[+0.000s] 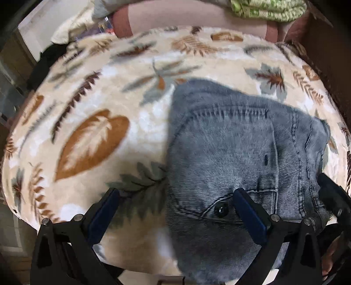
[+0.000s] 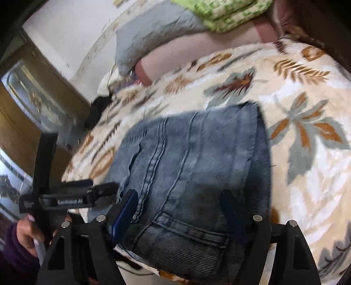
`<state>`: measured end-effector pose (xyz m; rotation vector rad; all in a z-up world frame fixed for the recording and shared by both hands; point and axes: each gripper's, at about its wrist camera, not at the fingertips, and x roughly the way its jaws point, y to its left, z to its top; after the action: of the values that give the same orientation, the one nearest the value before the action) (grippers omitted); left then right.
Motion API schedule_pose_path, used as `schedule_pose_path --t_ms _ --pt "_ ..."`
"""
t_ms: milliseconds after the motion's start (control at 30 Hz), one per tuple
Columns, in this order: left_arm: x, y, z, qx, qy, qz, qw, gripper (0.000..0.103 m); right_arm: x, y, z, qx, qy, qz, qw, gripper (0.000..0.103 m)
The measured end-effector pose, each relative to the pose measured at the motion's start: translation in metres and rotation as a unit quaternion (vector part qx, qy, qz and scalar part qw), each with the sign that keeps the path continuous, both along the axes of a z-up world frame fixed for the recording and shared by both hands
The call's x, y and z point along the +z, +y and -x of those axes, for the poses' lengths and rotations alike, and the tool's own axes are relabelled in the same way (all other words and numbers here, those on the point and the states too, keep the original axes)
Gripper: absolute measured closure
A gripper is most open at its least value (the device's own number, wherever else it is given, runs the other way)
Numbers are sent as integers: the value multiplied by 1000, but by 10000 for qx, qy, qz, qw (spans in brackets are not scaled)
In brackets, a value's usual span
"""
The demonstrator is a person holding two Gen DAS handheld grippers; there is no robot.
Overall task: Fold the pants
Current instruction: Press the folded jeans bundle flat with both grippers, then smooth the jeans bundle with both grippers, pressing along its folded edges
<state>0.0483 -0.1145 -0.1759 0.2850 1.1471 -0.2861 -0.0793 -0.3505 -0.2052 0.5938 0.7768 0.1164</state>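
Grey-blue denim pants [image 1: 237,149] lie folded into a compact bundle on a leaf-patterned blanket [image 1: 92,136]. In the left wrist view my left gripper [image 1: 175,210] is open, its right finger over the waistband near a black button [image 1: 221,209], its left finger over bare blanket. In the right wrist view the pants [image 2: 197,166] fill the middle, and my right gripper [image 2: 184,214] is open, its fingers on either side of the waistband and belt loop. The left gripper [image 2: 72,197] shows at the left edge there, held by a hand.
The blanket [image 2: 307,131] covers a bed. A green patterned cloth [image 2: 228,15] and a grey pillow [image 2: 153,37] lie at the far end on a pink sheet. A wooden cabinet [image 2: 26,105] stands to the left. A dark item [image 2: 98,107] lies at the bed's far left edge.
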Motion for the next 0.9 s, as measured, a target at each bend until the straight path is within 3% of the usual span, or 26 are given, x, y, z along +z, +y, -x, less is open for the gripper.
schedule_pose_path --t_ms 267,600,900 --pt "26 34 1 82 -339 307 9989 0 18 -33 34 -820 -452 -320 9951 23" --pt "10 46 1 1 -349 320 9989 0 -2 -44 48 -1122 22 -526 9923 23" --pt "16 44 9 -112 -712 183 9972 0 -15 -36 30 -995 231 -501 9935 23"
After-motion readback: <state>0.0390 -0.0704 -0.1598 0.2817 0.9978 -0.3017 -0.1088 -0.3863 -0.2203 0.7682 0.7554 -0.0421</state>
